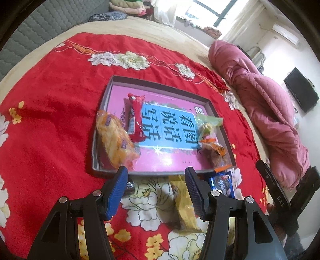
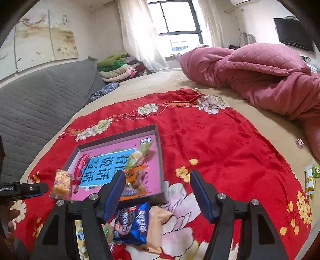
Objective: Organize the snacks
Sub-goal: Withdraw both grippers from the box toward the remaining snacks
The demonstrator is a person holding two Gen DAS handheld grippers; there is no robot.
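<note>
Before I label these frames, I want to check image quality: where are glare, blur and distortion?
Left wrist view: window blown out, tray edges bowed by fisheye, dark corner vignette. Right wrist view: window overexposed, blue cookie packet slightly blurred, bed curved.

A shallow grey-walled tray (image 1: 212,106) with a pink and blue printed floor lies flat on the red floral cloth. Inside: a red packet (image 1: 136,118) and an orange-yellow packet (image 1: 114,140) at the left side, a clear green-tinted packet (image 1: 208,124) and an orange-trimmed clear packet (image 1: 216,154) at the right. Outside, near the front wall, lie a yellow packet (image 1: 184,202) and a blue cookie packet (image 1: 222,184).
</note>
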